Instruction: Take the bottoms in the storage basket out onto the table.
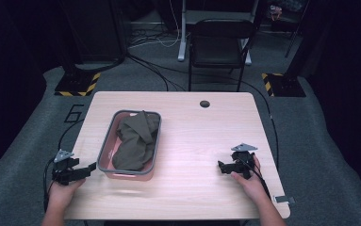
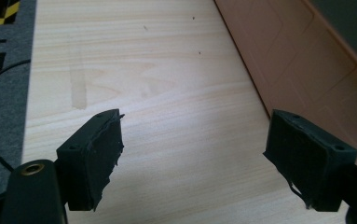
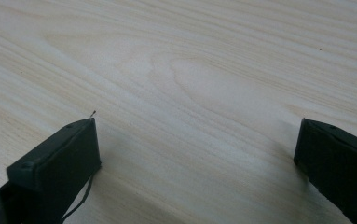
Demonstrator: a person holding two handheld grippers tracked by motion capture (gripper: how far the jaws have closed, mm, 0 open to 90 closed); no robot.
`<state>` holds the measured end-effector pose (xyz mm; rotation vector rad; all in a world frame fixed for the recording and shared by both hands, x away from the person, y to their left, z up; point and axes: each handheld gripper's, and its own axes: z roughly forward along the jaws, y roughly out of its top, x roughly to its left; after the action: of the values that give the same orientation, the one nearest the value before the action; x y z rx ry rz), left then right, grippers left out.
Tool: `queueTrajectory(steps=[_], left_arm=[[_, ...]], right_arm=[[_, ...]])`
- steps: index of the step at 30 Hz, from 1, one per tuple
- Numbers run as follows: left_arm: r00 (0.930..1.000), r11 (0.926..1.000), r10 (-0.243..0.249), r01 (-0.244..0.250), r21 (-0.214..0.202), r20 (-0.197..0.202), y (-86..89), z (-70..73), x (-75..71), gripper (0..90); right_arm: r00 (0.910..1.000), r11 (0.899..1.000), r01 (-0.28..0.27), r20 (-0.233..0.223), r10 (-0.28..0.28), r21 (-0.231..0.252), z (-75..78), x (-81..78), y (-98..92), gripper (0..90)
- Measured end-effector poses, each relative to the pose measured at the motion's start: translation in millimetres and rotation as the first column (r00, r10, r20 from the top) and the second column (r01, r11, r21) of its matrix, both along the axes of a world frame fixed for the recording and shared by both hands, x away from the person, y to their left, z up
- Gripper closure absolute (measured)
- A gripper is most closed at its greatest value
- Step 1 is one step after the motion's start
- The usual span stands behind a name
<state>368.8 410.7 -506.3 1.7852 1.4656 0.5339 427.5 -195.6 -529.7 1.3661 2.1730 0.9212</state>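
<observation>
A light wooden table (image 1: pixel 187 141) carries a pink basket (image 1: pixel 108 155) with a grey rim on its left half, and a dark olive cloth (image 1: pixel 133 141) lies bunched inside it, one fold draped over the far right rim. The left gripper (image 1: pixel 89 168) sits at the near left corner of the table, held by the person's left hand (image 1: pixel 61 190), its tips just beside the basket's near left corner and apart from the cloth. In the left gripper view the 2 black jaws stand wide apart over bare wood with nothing between them, and the basket's pink wall (image 2: pixel 306 60) rises along the right side, close to the right jaw. The right gripper (image 1: pixel 221 167) rests on the near right part of the table, held by the right hand (image 1: pixel 249 181), pointing left and well apart from the basket and the cloth. In the right gripper view its jaws are also spread wide, with only wood grain (image 3: pixel 190 84) between them. A dark chair (image 1: pixel 218 44) stands beyond the far edge of the table, on a grey floor crossed by cables.
</observation>
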Motion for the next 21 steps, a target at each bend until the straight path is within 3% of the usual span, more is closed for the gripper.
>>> queueTrajectory(steps=[7, 10, 21], left_arm=[[0.9998, 0.9993, 0.018, -0.018, -0.033, -0.007, 5.7, 7.5, -4.5, 20.6], [0.9998, 0.9994, 0.018, -0.018, -0.028, -0.010, 7.0, 11.4, -5.7, 18.8], [0.9989, 0.9959, 0.044, -0.045, -0.079, -0.018, 12.6, 23.5, -10.6, 13.4]], right_arm=[[1.0000, 1.000, 0.000, 0.000, 0.000, 0.000, 0.0, 0.0, 0.0, 0.0], [1.0000, 1.000, 0.000, 0.001, 0.000, 0.000, 0.0, 0.0, -0.1, 0.0], [1.0000, 1.000, 0.000, 0.000, 0.000, -0.001, 0.0, 0.0, -0.1, 0.0]])
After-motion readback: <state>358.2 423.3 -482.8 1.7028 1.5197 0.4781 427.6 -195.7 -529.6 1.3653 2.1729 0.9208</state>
